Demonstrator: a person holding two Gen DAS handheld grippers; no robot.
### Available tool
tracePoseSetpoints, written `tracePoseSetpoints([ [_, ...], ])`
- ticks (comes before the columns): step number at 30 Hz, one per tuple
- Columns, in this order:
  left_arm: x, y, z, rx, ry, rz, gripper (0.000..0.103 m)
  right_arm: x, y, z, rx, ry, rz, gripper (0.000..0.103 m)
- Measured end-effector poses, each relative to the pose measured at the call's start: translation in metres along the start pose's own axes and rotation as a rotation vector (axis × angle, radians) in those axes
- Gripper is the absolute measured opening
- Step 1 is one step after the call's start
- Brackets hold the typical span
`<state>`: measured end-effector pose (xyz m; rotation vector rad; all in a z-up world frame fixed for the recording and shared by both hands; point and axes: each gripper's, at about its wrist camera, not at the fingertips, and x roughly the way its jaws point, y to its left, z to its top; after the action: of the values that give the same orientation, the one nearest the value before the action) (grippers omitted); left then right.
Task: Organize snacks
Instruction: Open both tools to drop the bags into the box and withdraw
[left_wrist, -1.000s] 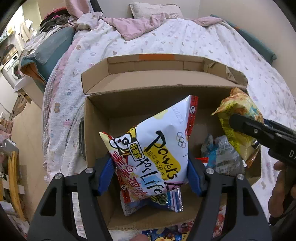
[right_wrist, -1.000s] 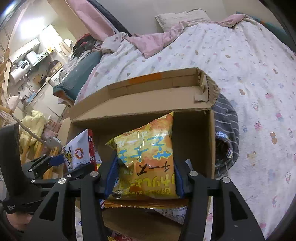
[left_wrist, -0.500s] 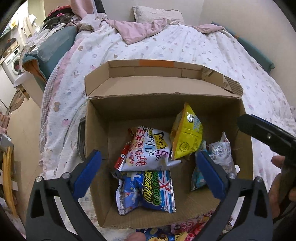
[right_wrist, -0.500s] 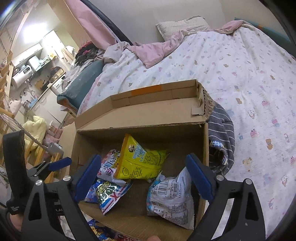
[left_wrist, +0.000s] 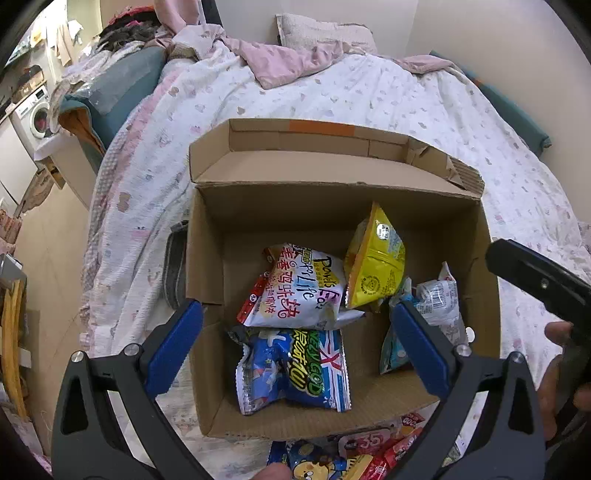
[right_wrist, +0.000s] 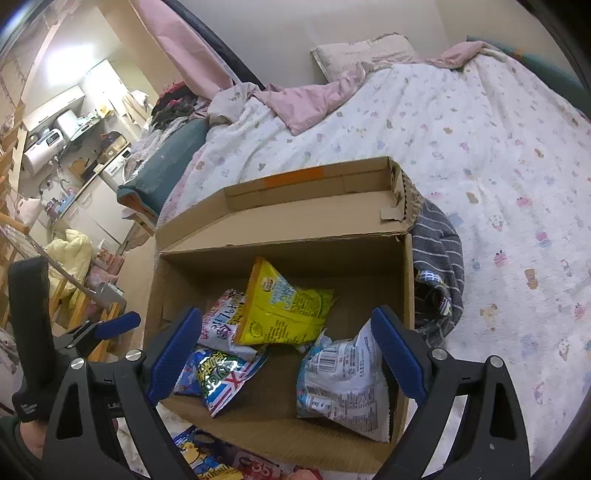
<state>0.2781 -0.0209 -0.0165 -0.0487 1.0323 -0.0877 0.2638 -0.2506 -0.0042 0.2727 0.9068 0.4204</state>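
An open cardboard box (left_wrist: 207, 258) (right_wrist: 402, 280) stands on the bed. Inside lie a white snack bag with red lettering (left_wrist: 299, 291) (right_wrist: 221, 325), a yellow bag (left_wrist: 373, 266) (right_wrist: 284, 314), a blue bag (left_wrist: 295, 369) (right_wrist: 221, 376) and a pale blue-and-white bag (left_wrist: 432, 306) (right_wrist: 340, 376). My left gripper (left_wrist: 295, 347) is open and empty above the box's near side. My right gripper (right_wrist: 291, 354) is open and empty above the box too. The right gripper also shows at the right edge of the left wrist view (left_wrist: 539, 284).
More snack packets (left_wrist: 351, 458) (right_wrist: 229, 461) lie on the bed in front of the box. A grey striped cloth (right_wrist: 439, 258) lies against the box's right side. The bed's edge and the floor (left_wrist: 48, 258) are to the left.
Both grippers opened and let go: the white bag and the yellow bag dropped into the box. Both grippers have drawn back and up a little since.
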Motion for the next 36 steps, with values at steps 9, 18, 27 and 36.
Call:
tracePoseSetpoints([
  [9, -0.023, 0.004, -0.013, -0.001, -0.006, 0.006, 0.101, -0.018, 0.019, -0.013, -0.048, 0.000, -0.020, 0.095],
  [18, -0.058, 0.022, -0.055, -0.010, 0.031, 0.001, 0.101, -0.048, 0.023, -0.057, -0.079, 0.055, -0.028, 0.095],
  [27, -0.081, 0.042, -0.101, -0.066, 0.060, -0.004, 0.101, -0.087, 0.013, -0.097, -0.007, 0.053, -0.048, 0.095],
  [36, -0.065, 0.051, -0.127, -0.099, 0.133, 0.008, 0.101, -0.095, 0.001, -0.126, 0.062, 0.079, -0.065, 0.095],
])
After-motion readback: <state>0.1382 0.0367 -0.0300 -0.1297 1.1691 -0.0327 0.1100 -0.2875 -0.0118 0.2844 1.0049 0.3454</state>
